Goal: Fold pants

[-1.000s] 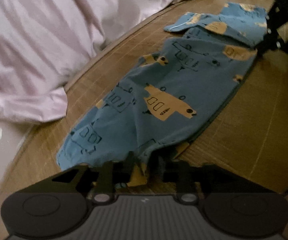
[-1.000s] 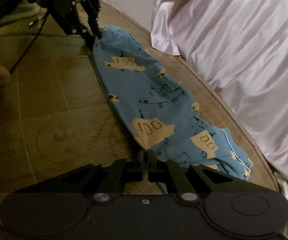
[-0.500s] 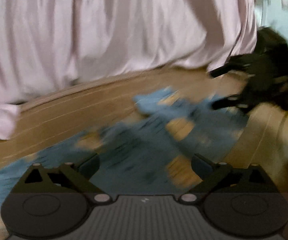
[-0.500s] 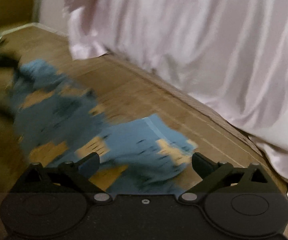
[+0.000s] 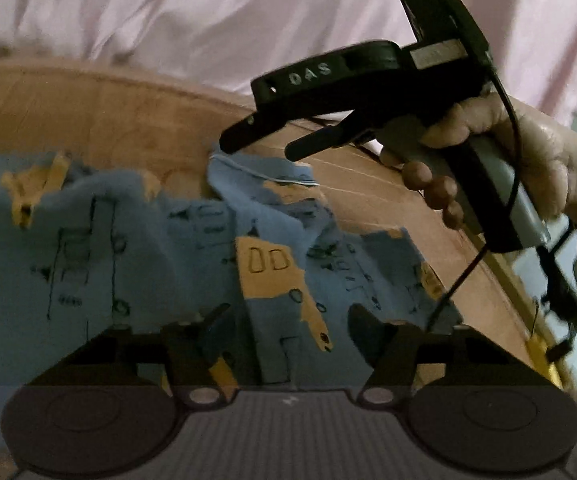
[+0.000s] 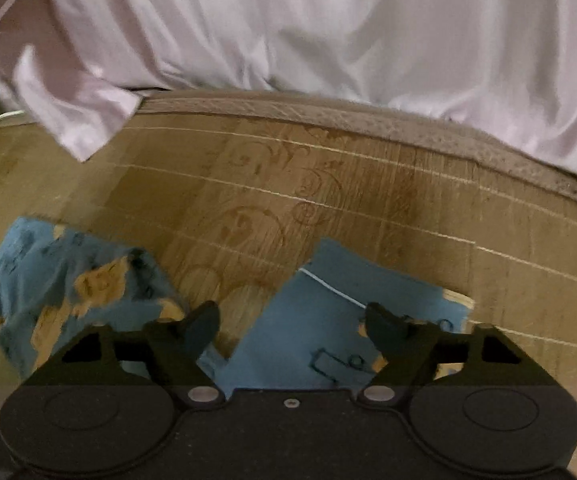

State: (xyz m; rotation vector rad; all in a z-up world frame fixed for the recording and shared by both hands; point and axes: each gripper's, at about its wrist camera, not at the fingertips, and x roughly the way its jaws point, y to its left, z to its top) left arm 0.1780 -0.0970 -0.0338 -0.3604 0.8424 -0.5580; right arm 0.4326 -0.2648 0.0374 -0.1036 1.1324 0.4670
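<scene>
left view only: a hand [image 5: 528, 168] holding right gripper [image 5: 260, 142] | both grippers wide open, empty (left gripper [image 5: 288, 324]) | pants [image 5: 136, 248] below

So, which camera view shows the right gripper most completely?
The left wrist view: the whole right gripper appears there from the side, jaws open, held by a hand above the pants. The right wrist view shows only its own open fingers.

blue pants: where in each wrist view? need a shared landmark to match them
Left wrist: blue pants fill the lower left and centre, crumpled, running under the left gripper.
Right wrist: they sit low in frame, one bunch lower left, one flat part at lower centre.
Shared landmark: pink sheet across the top.
</scene>
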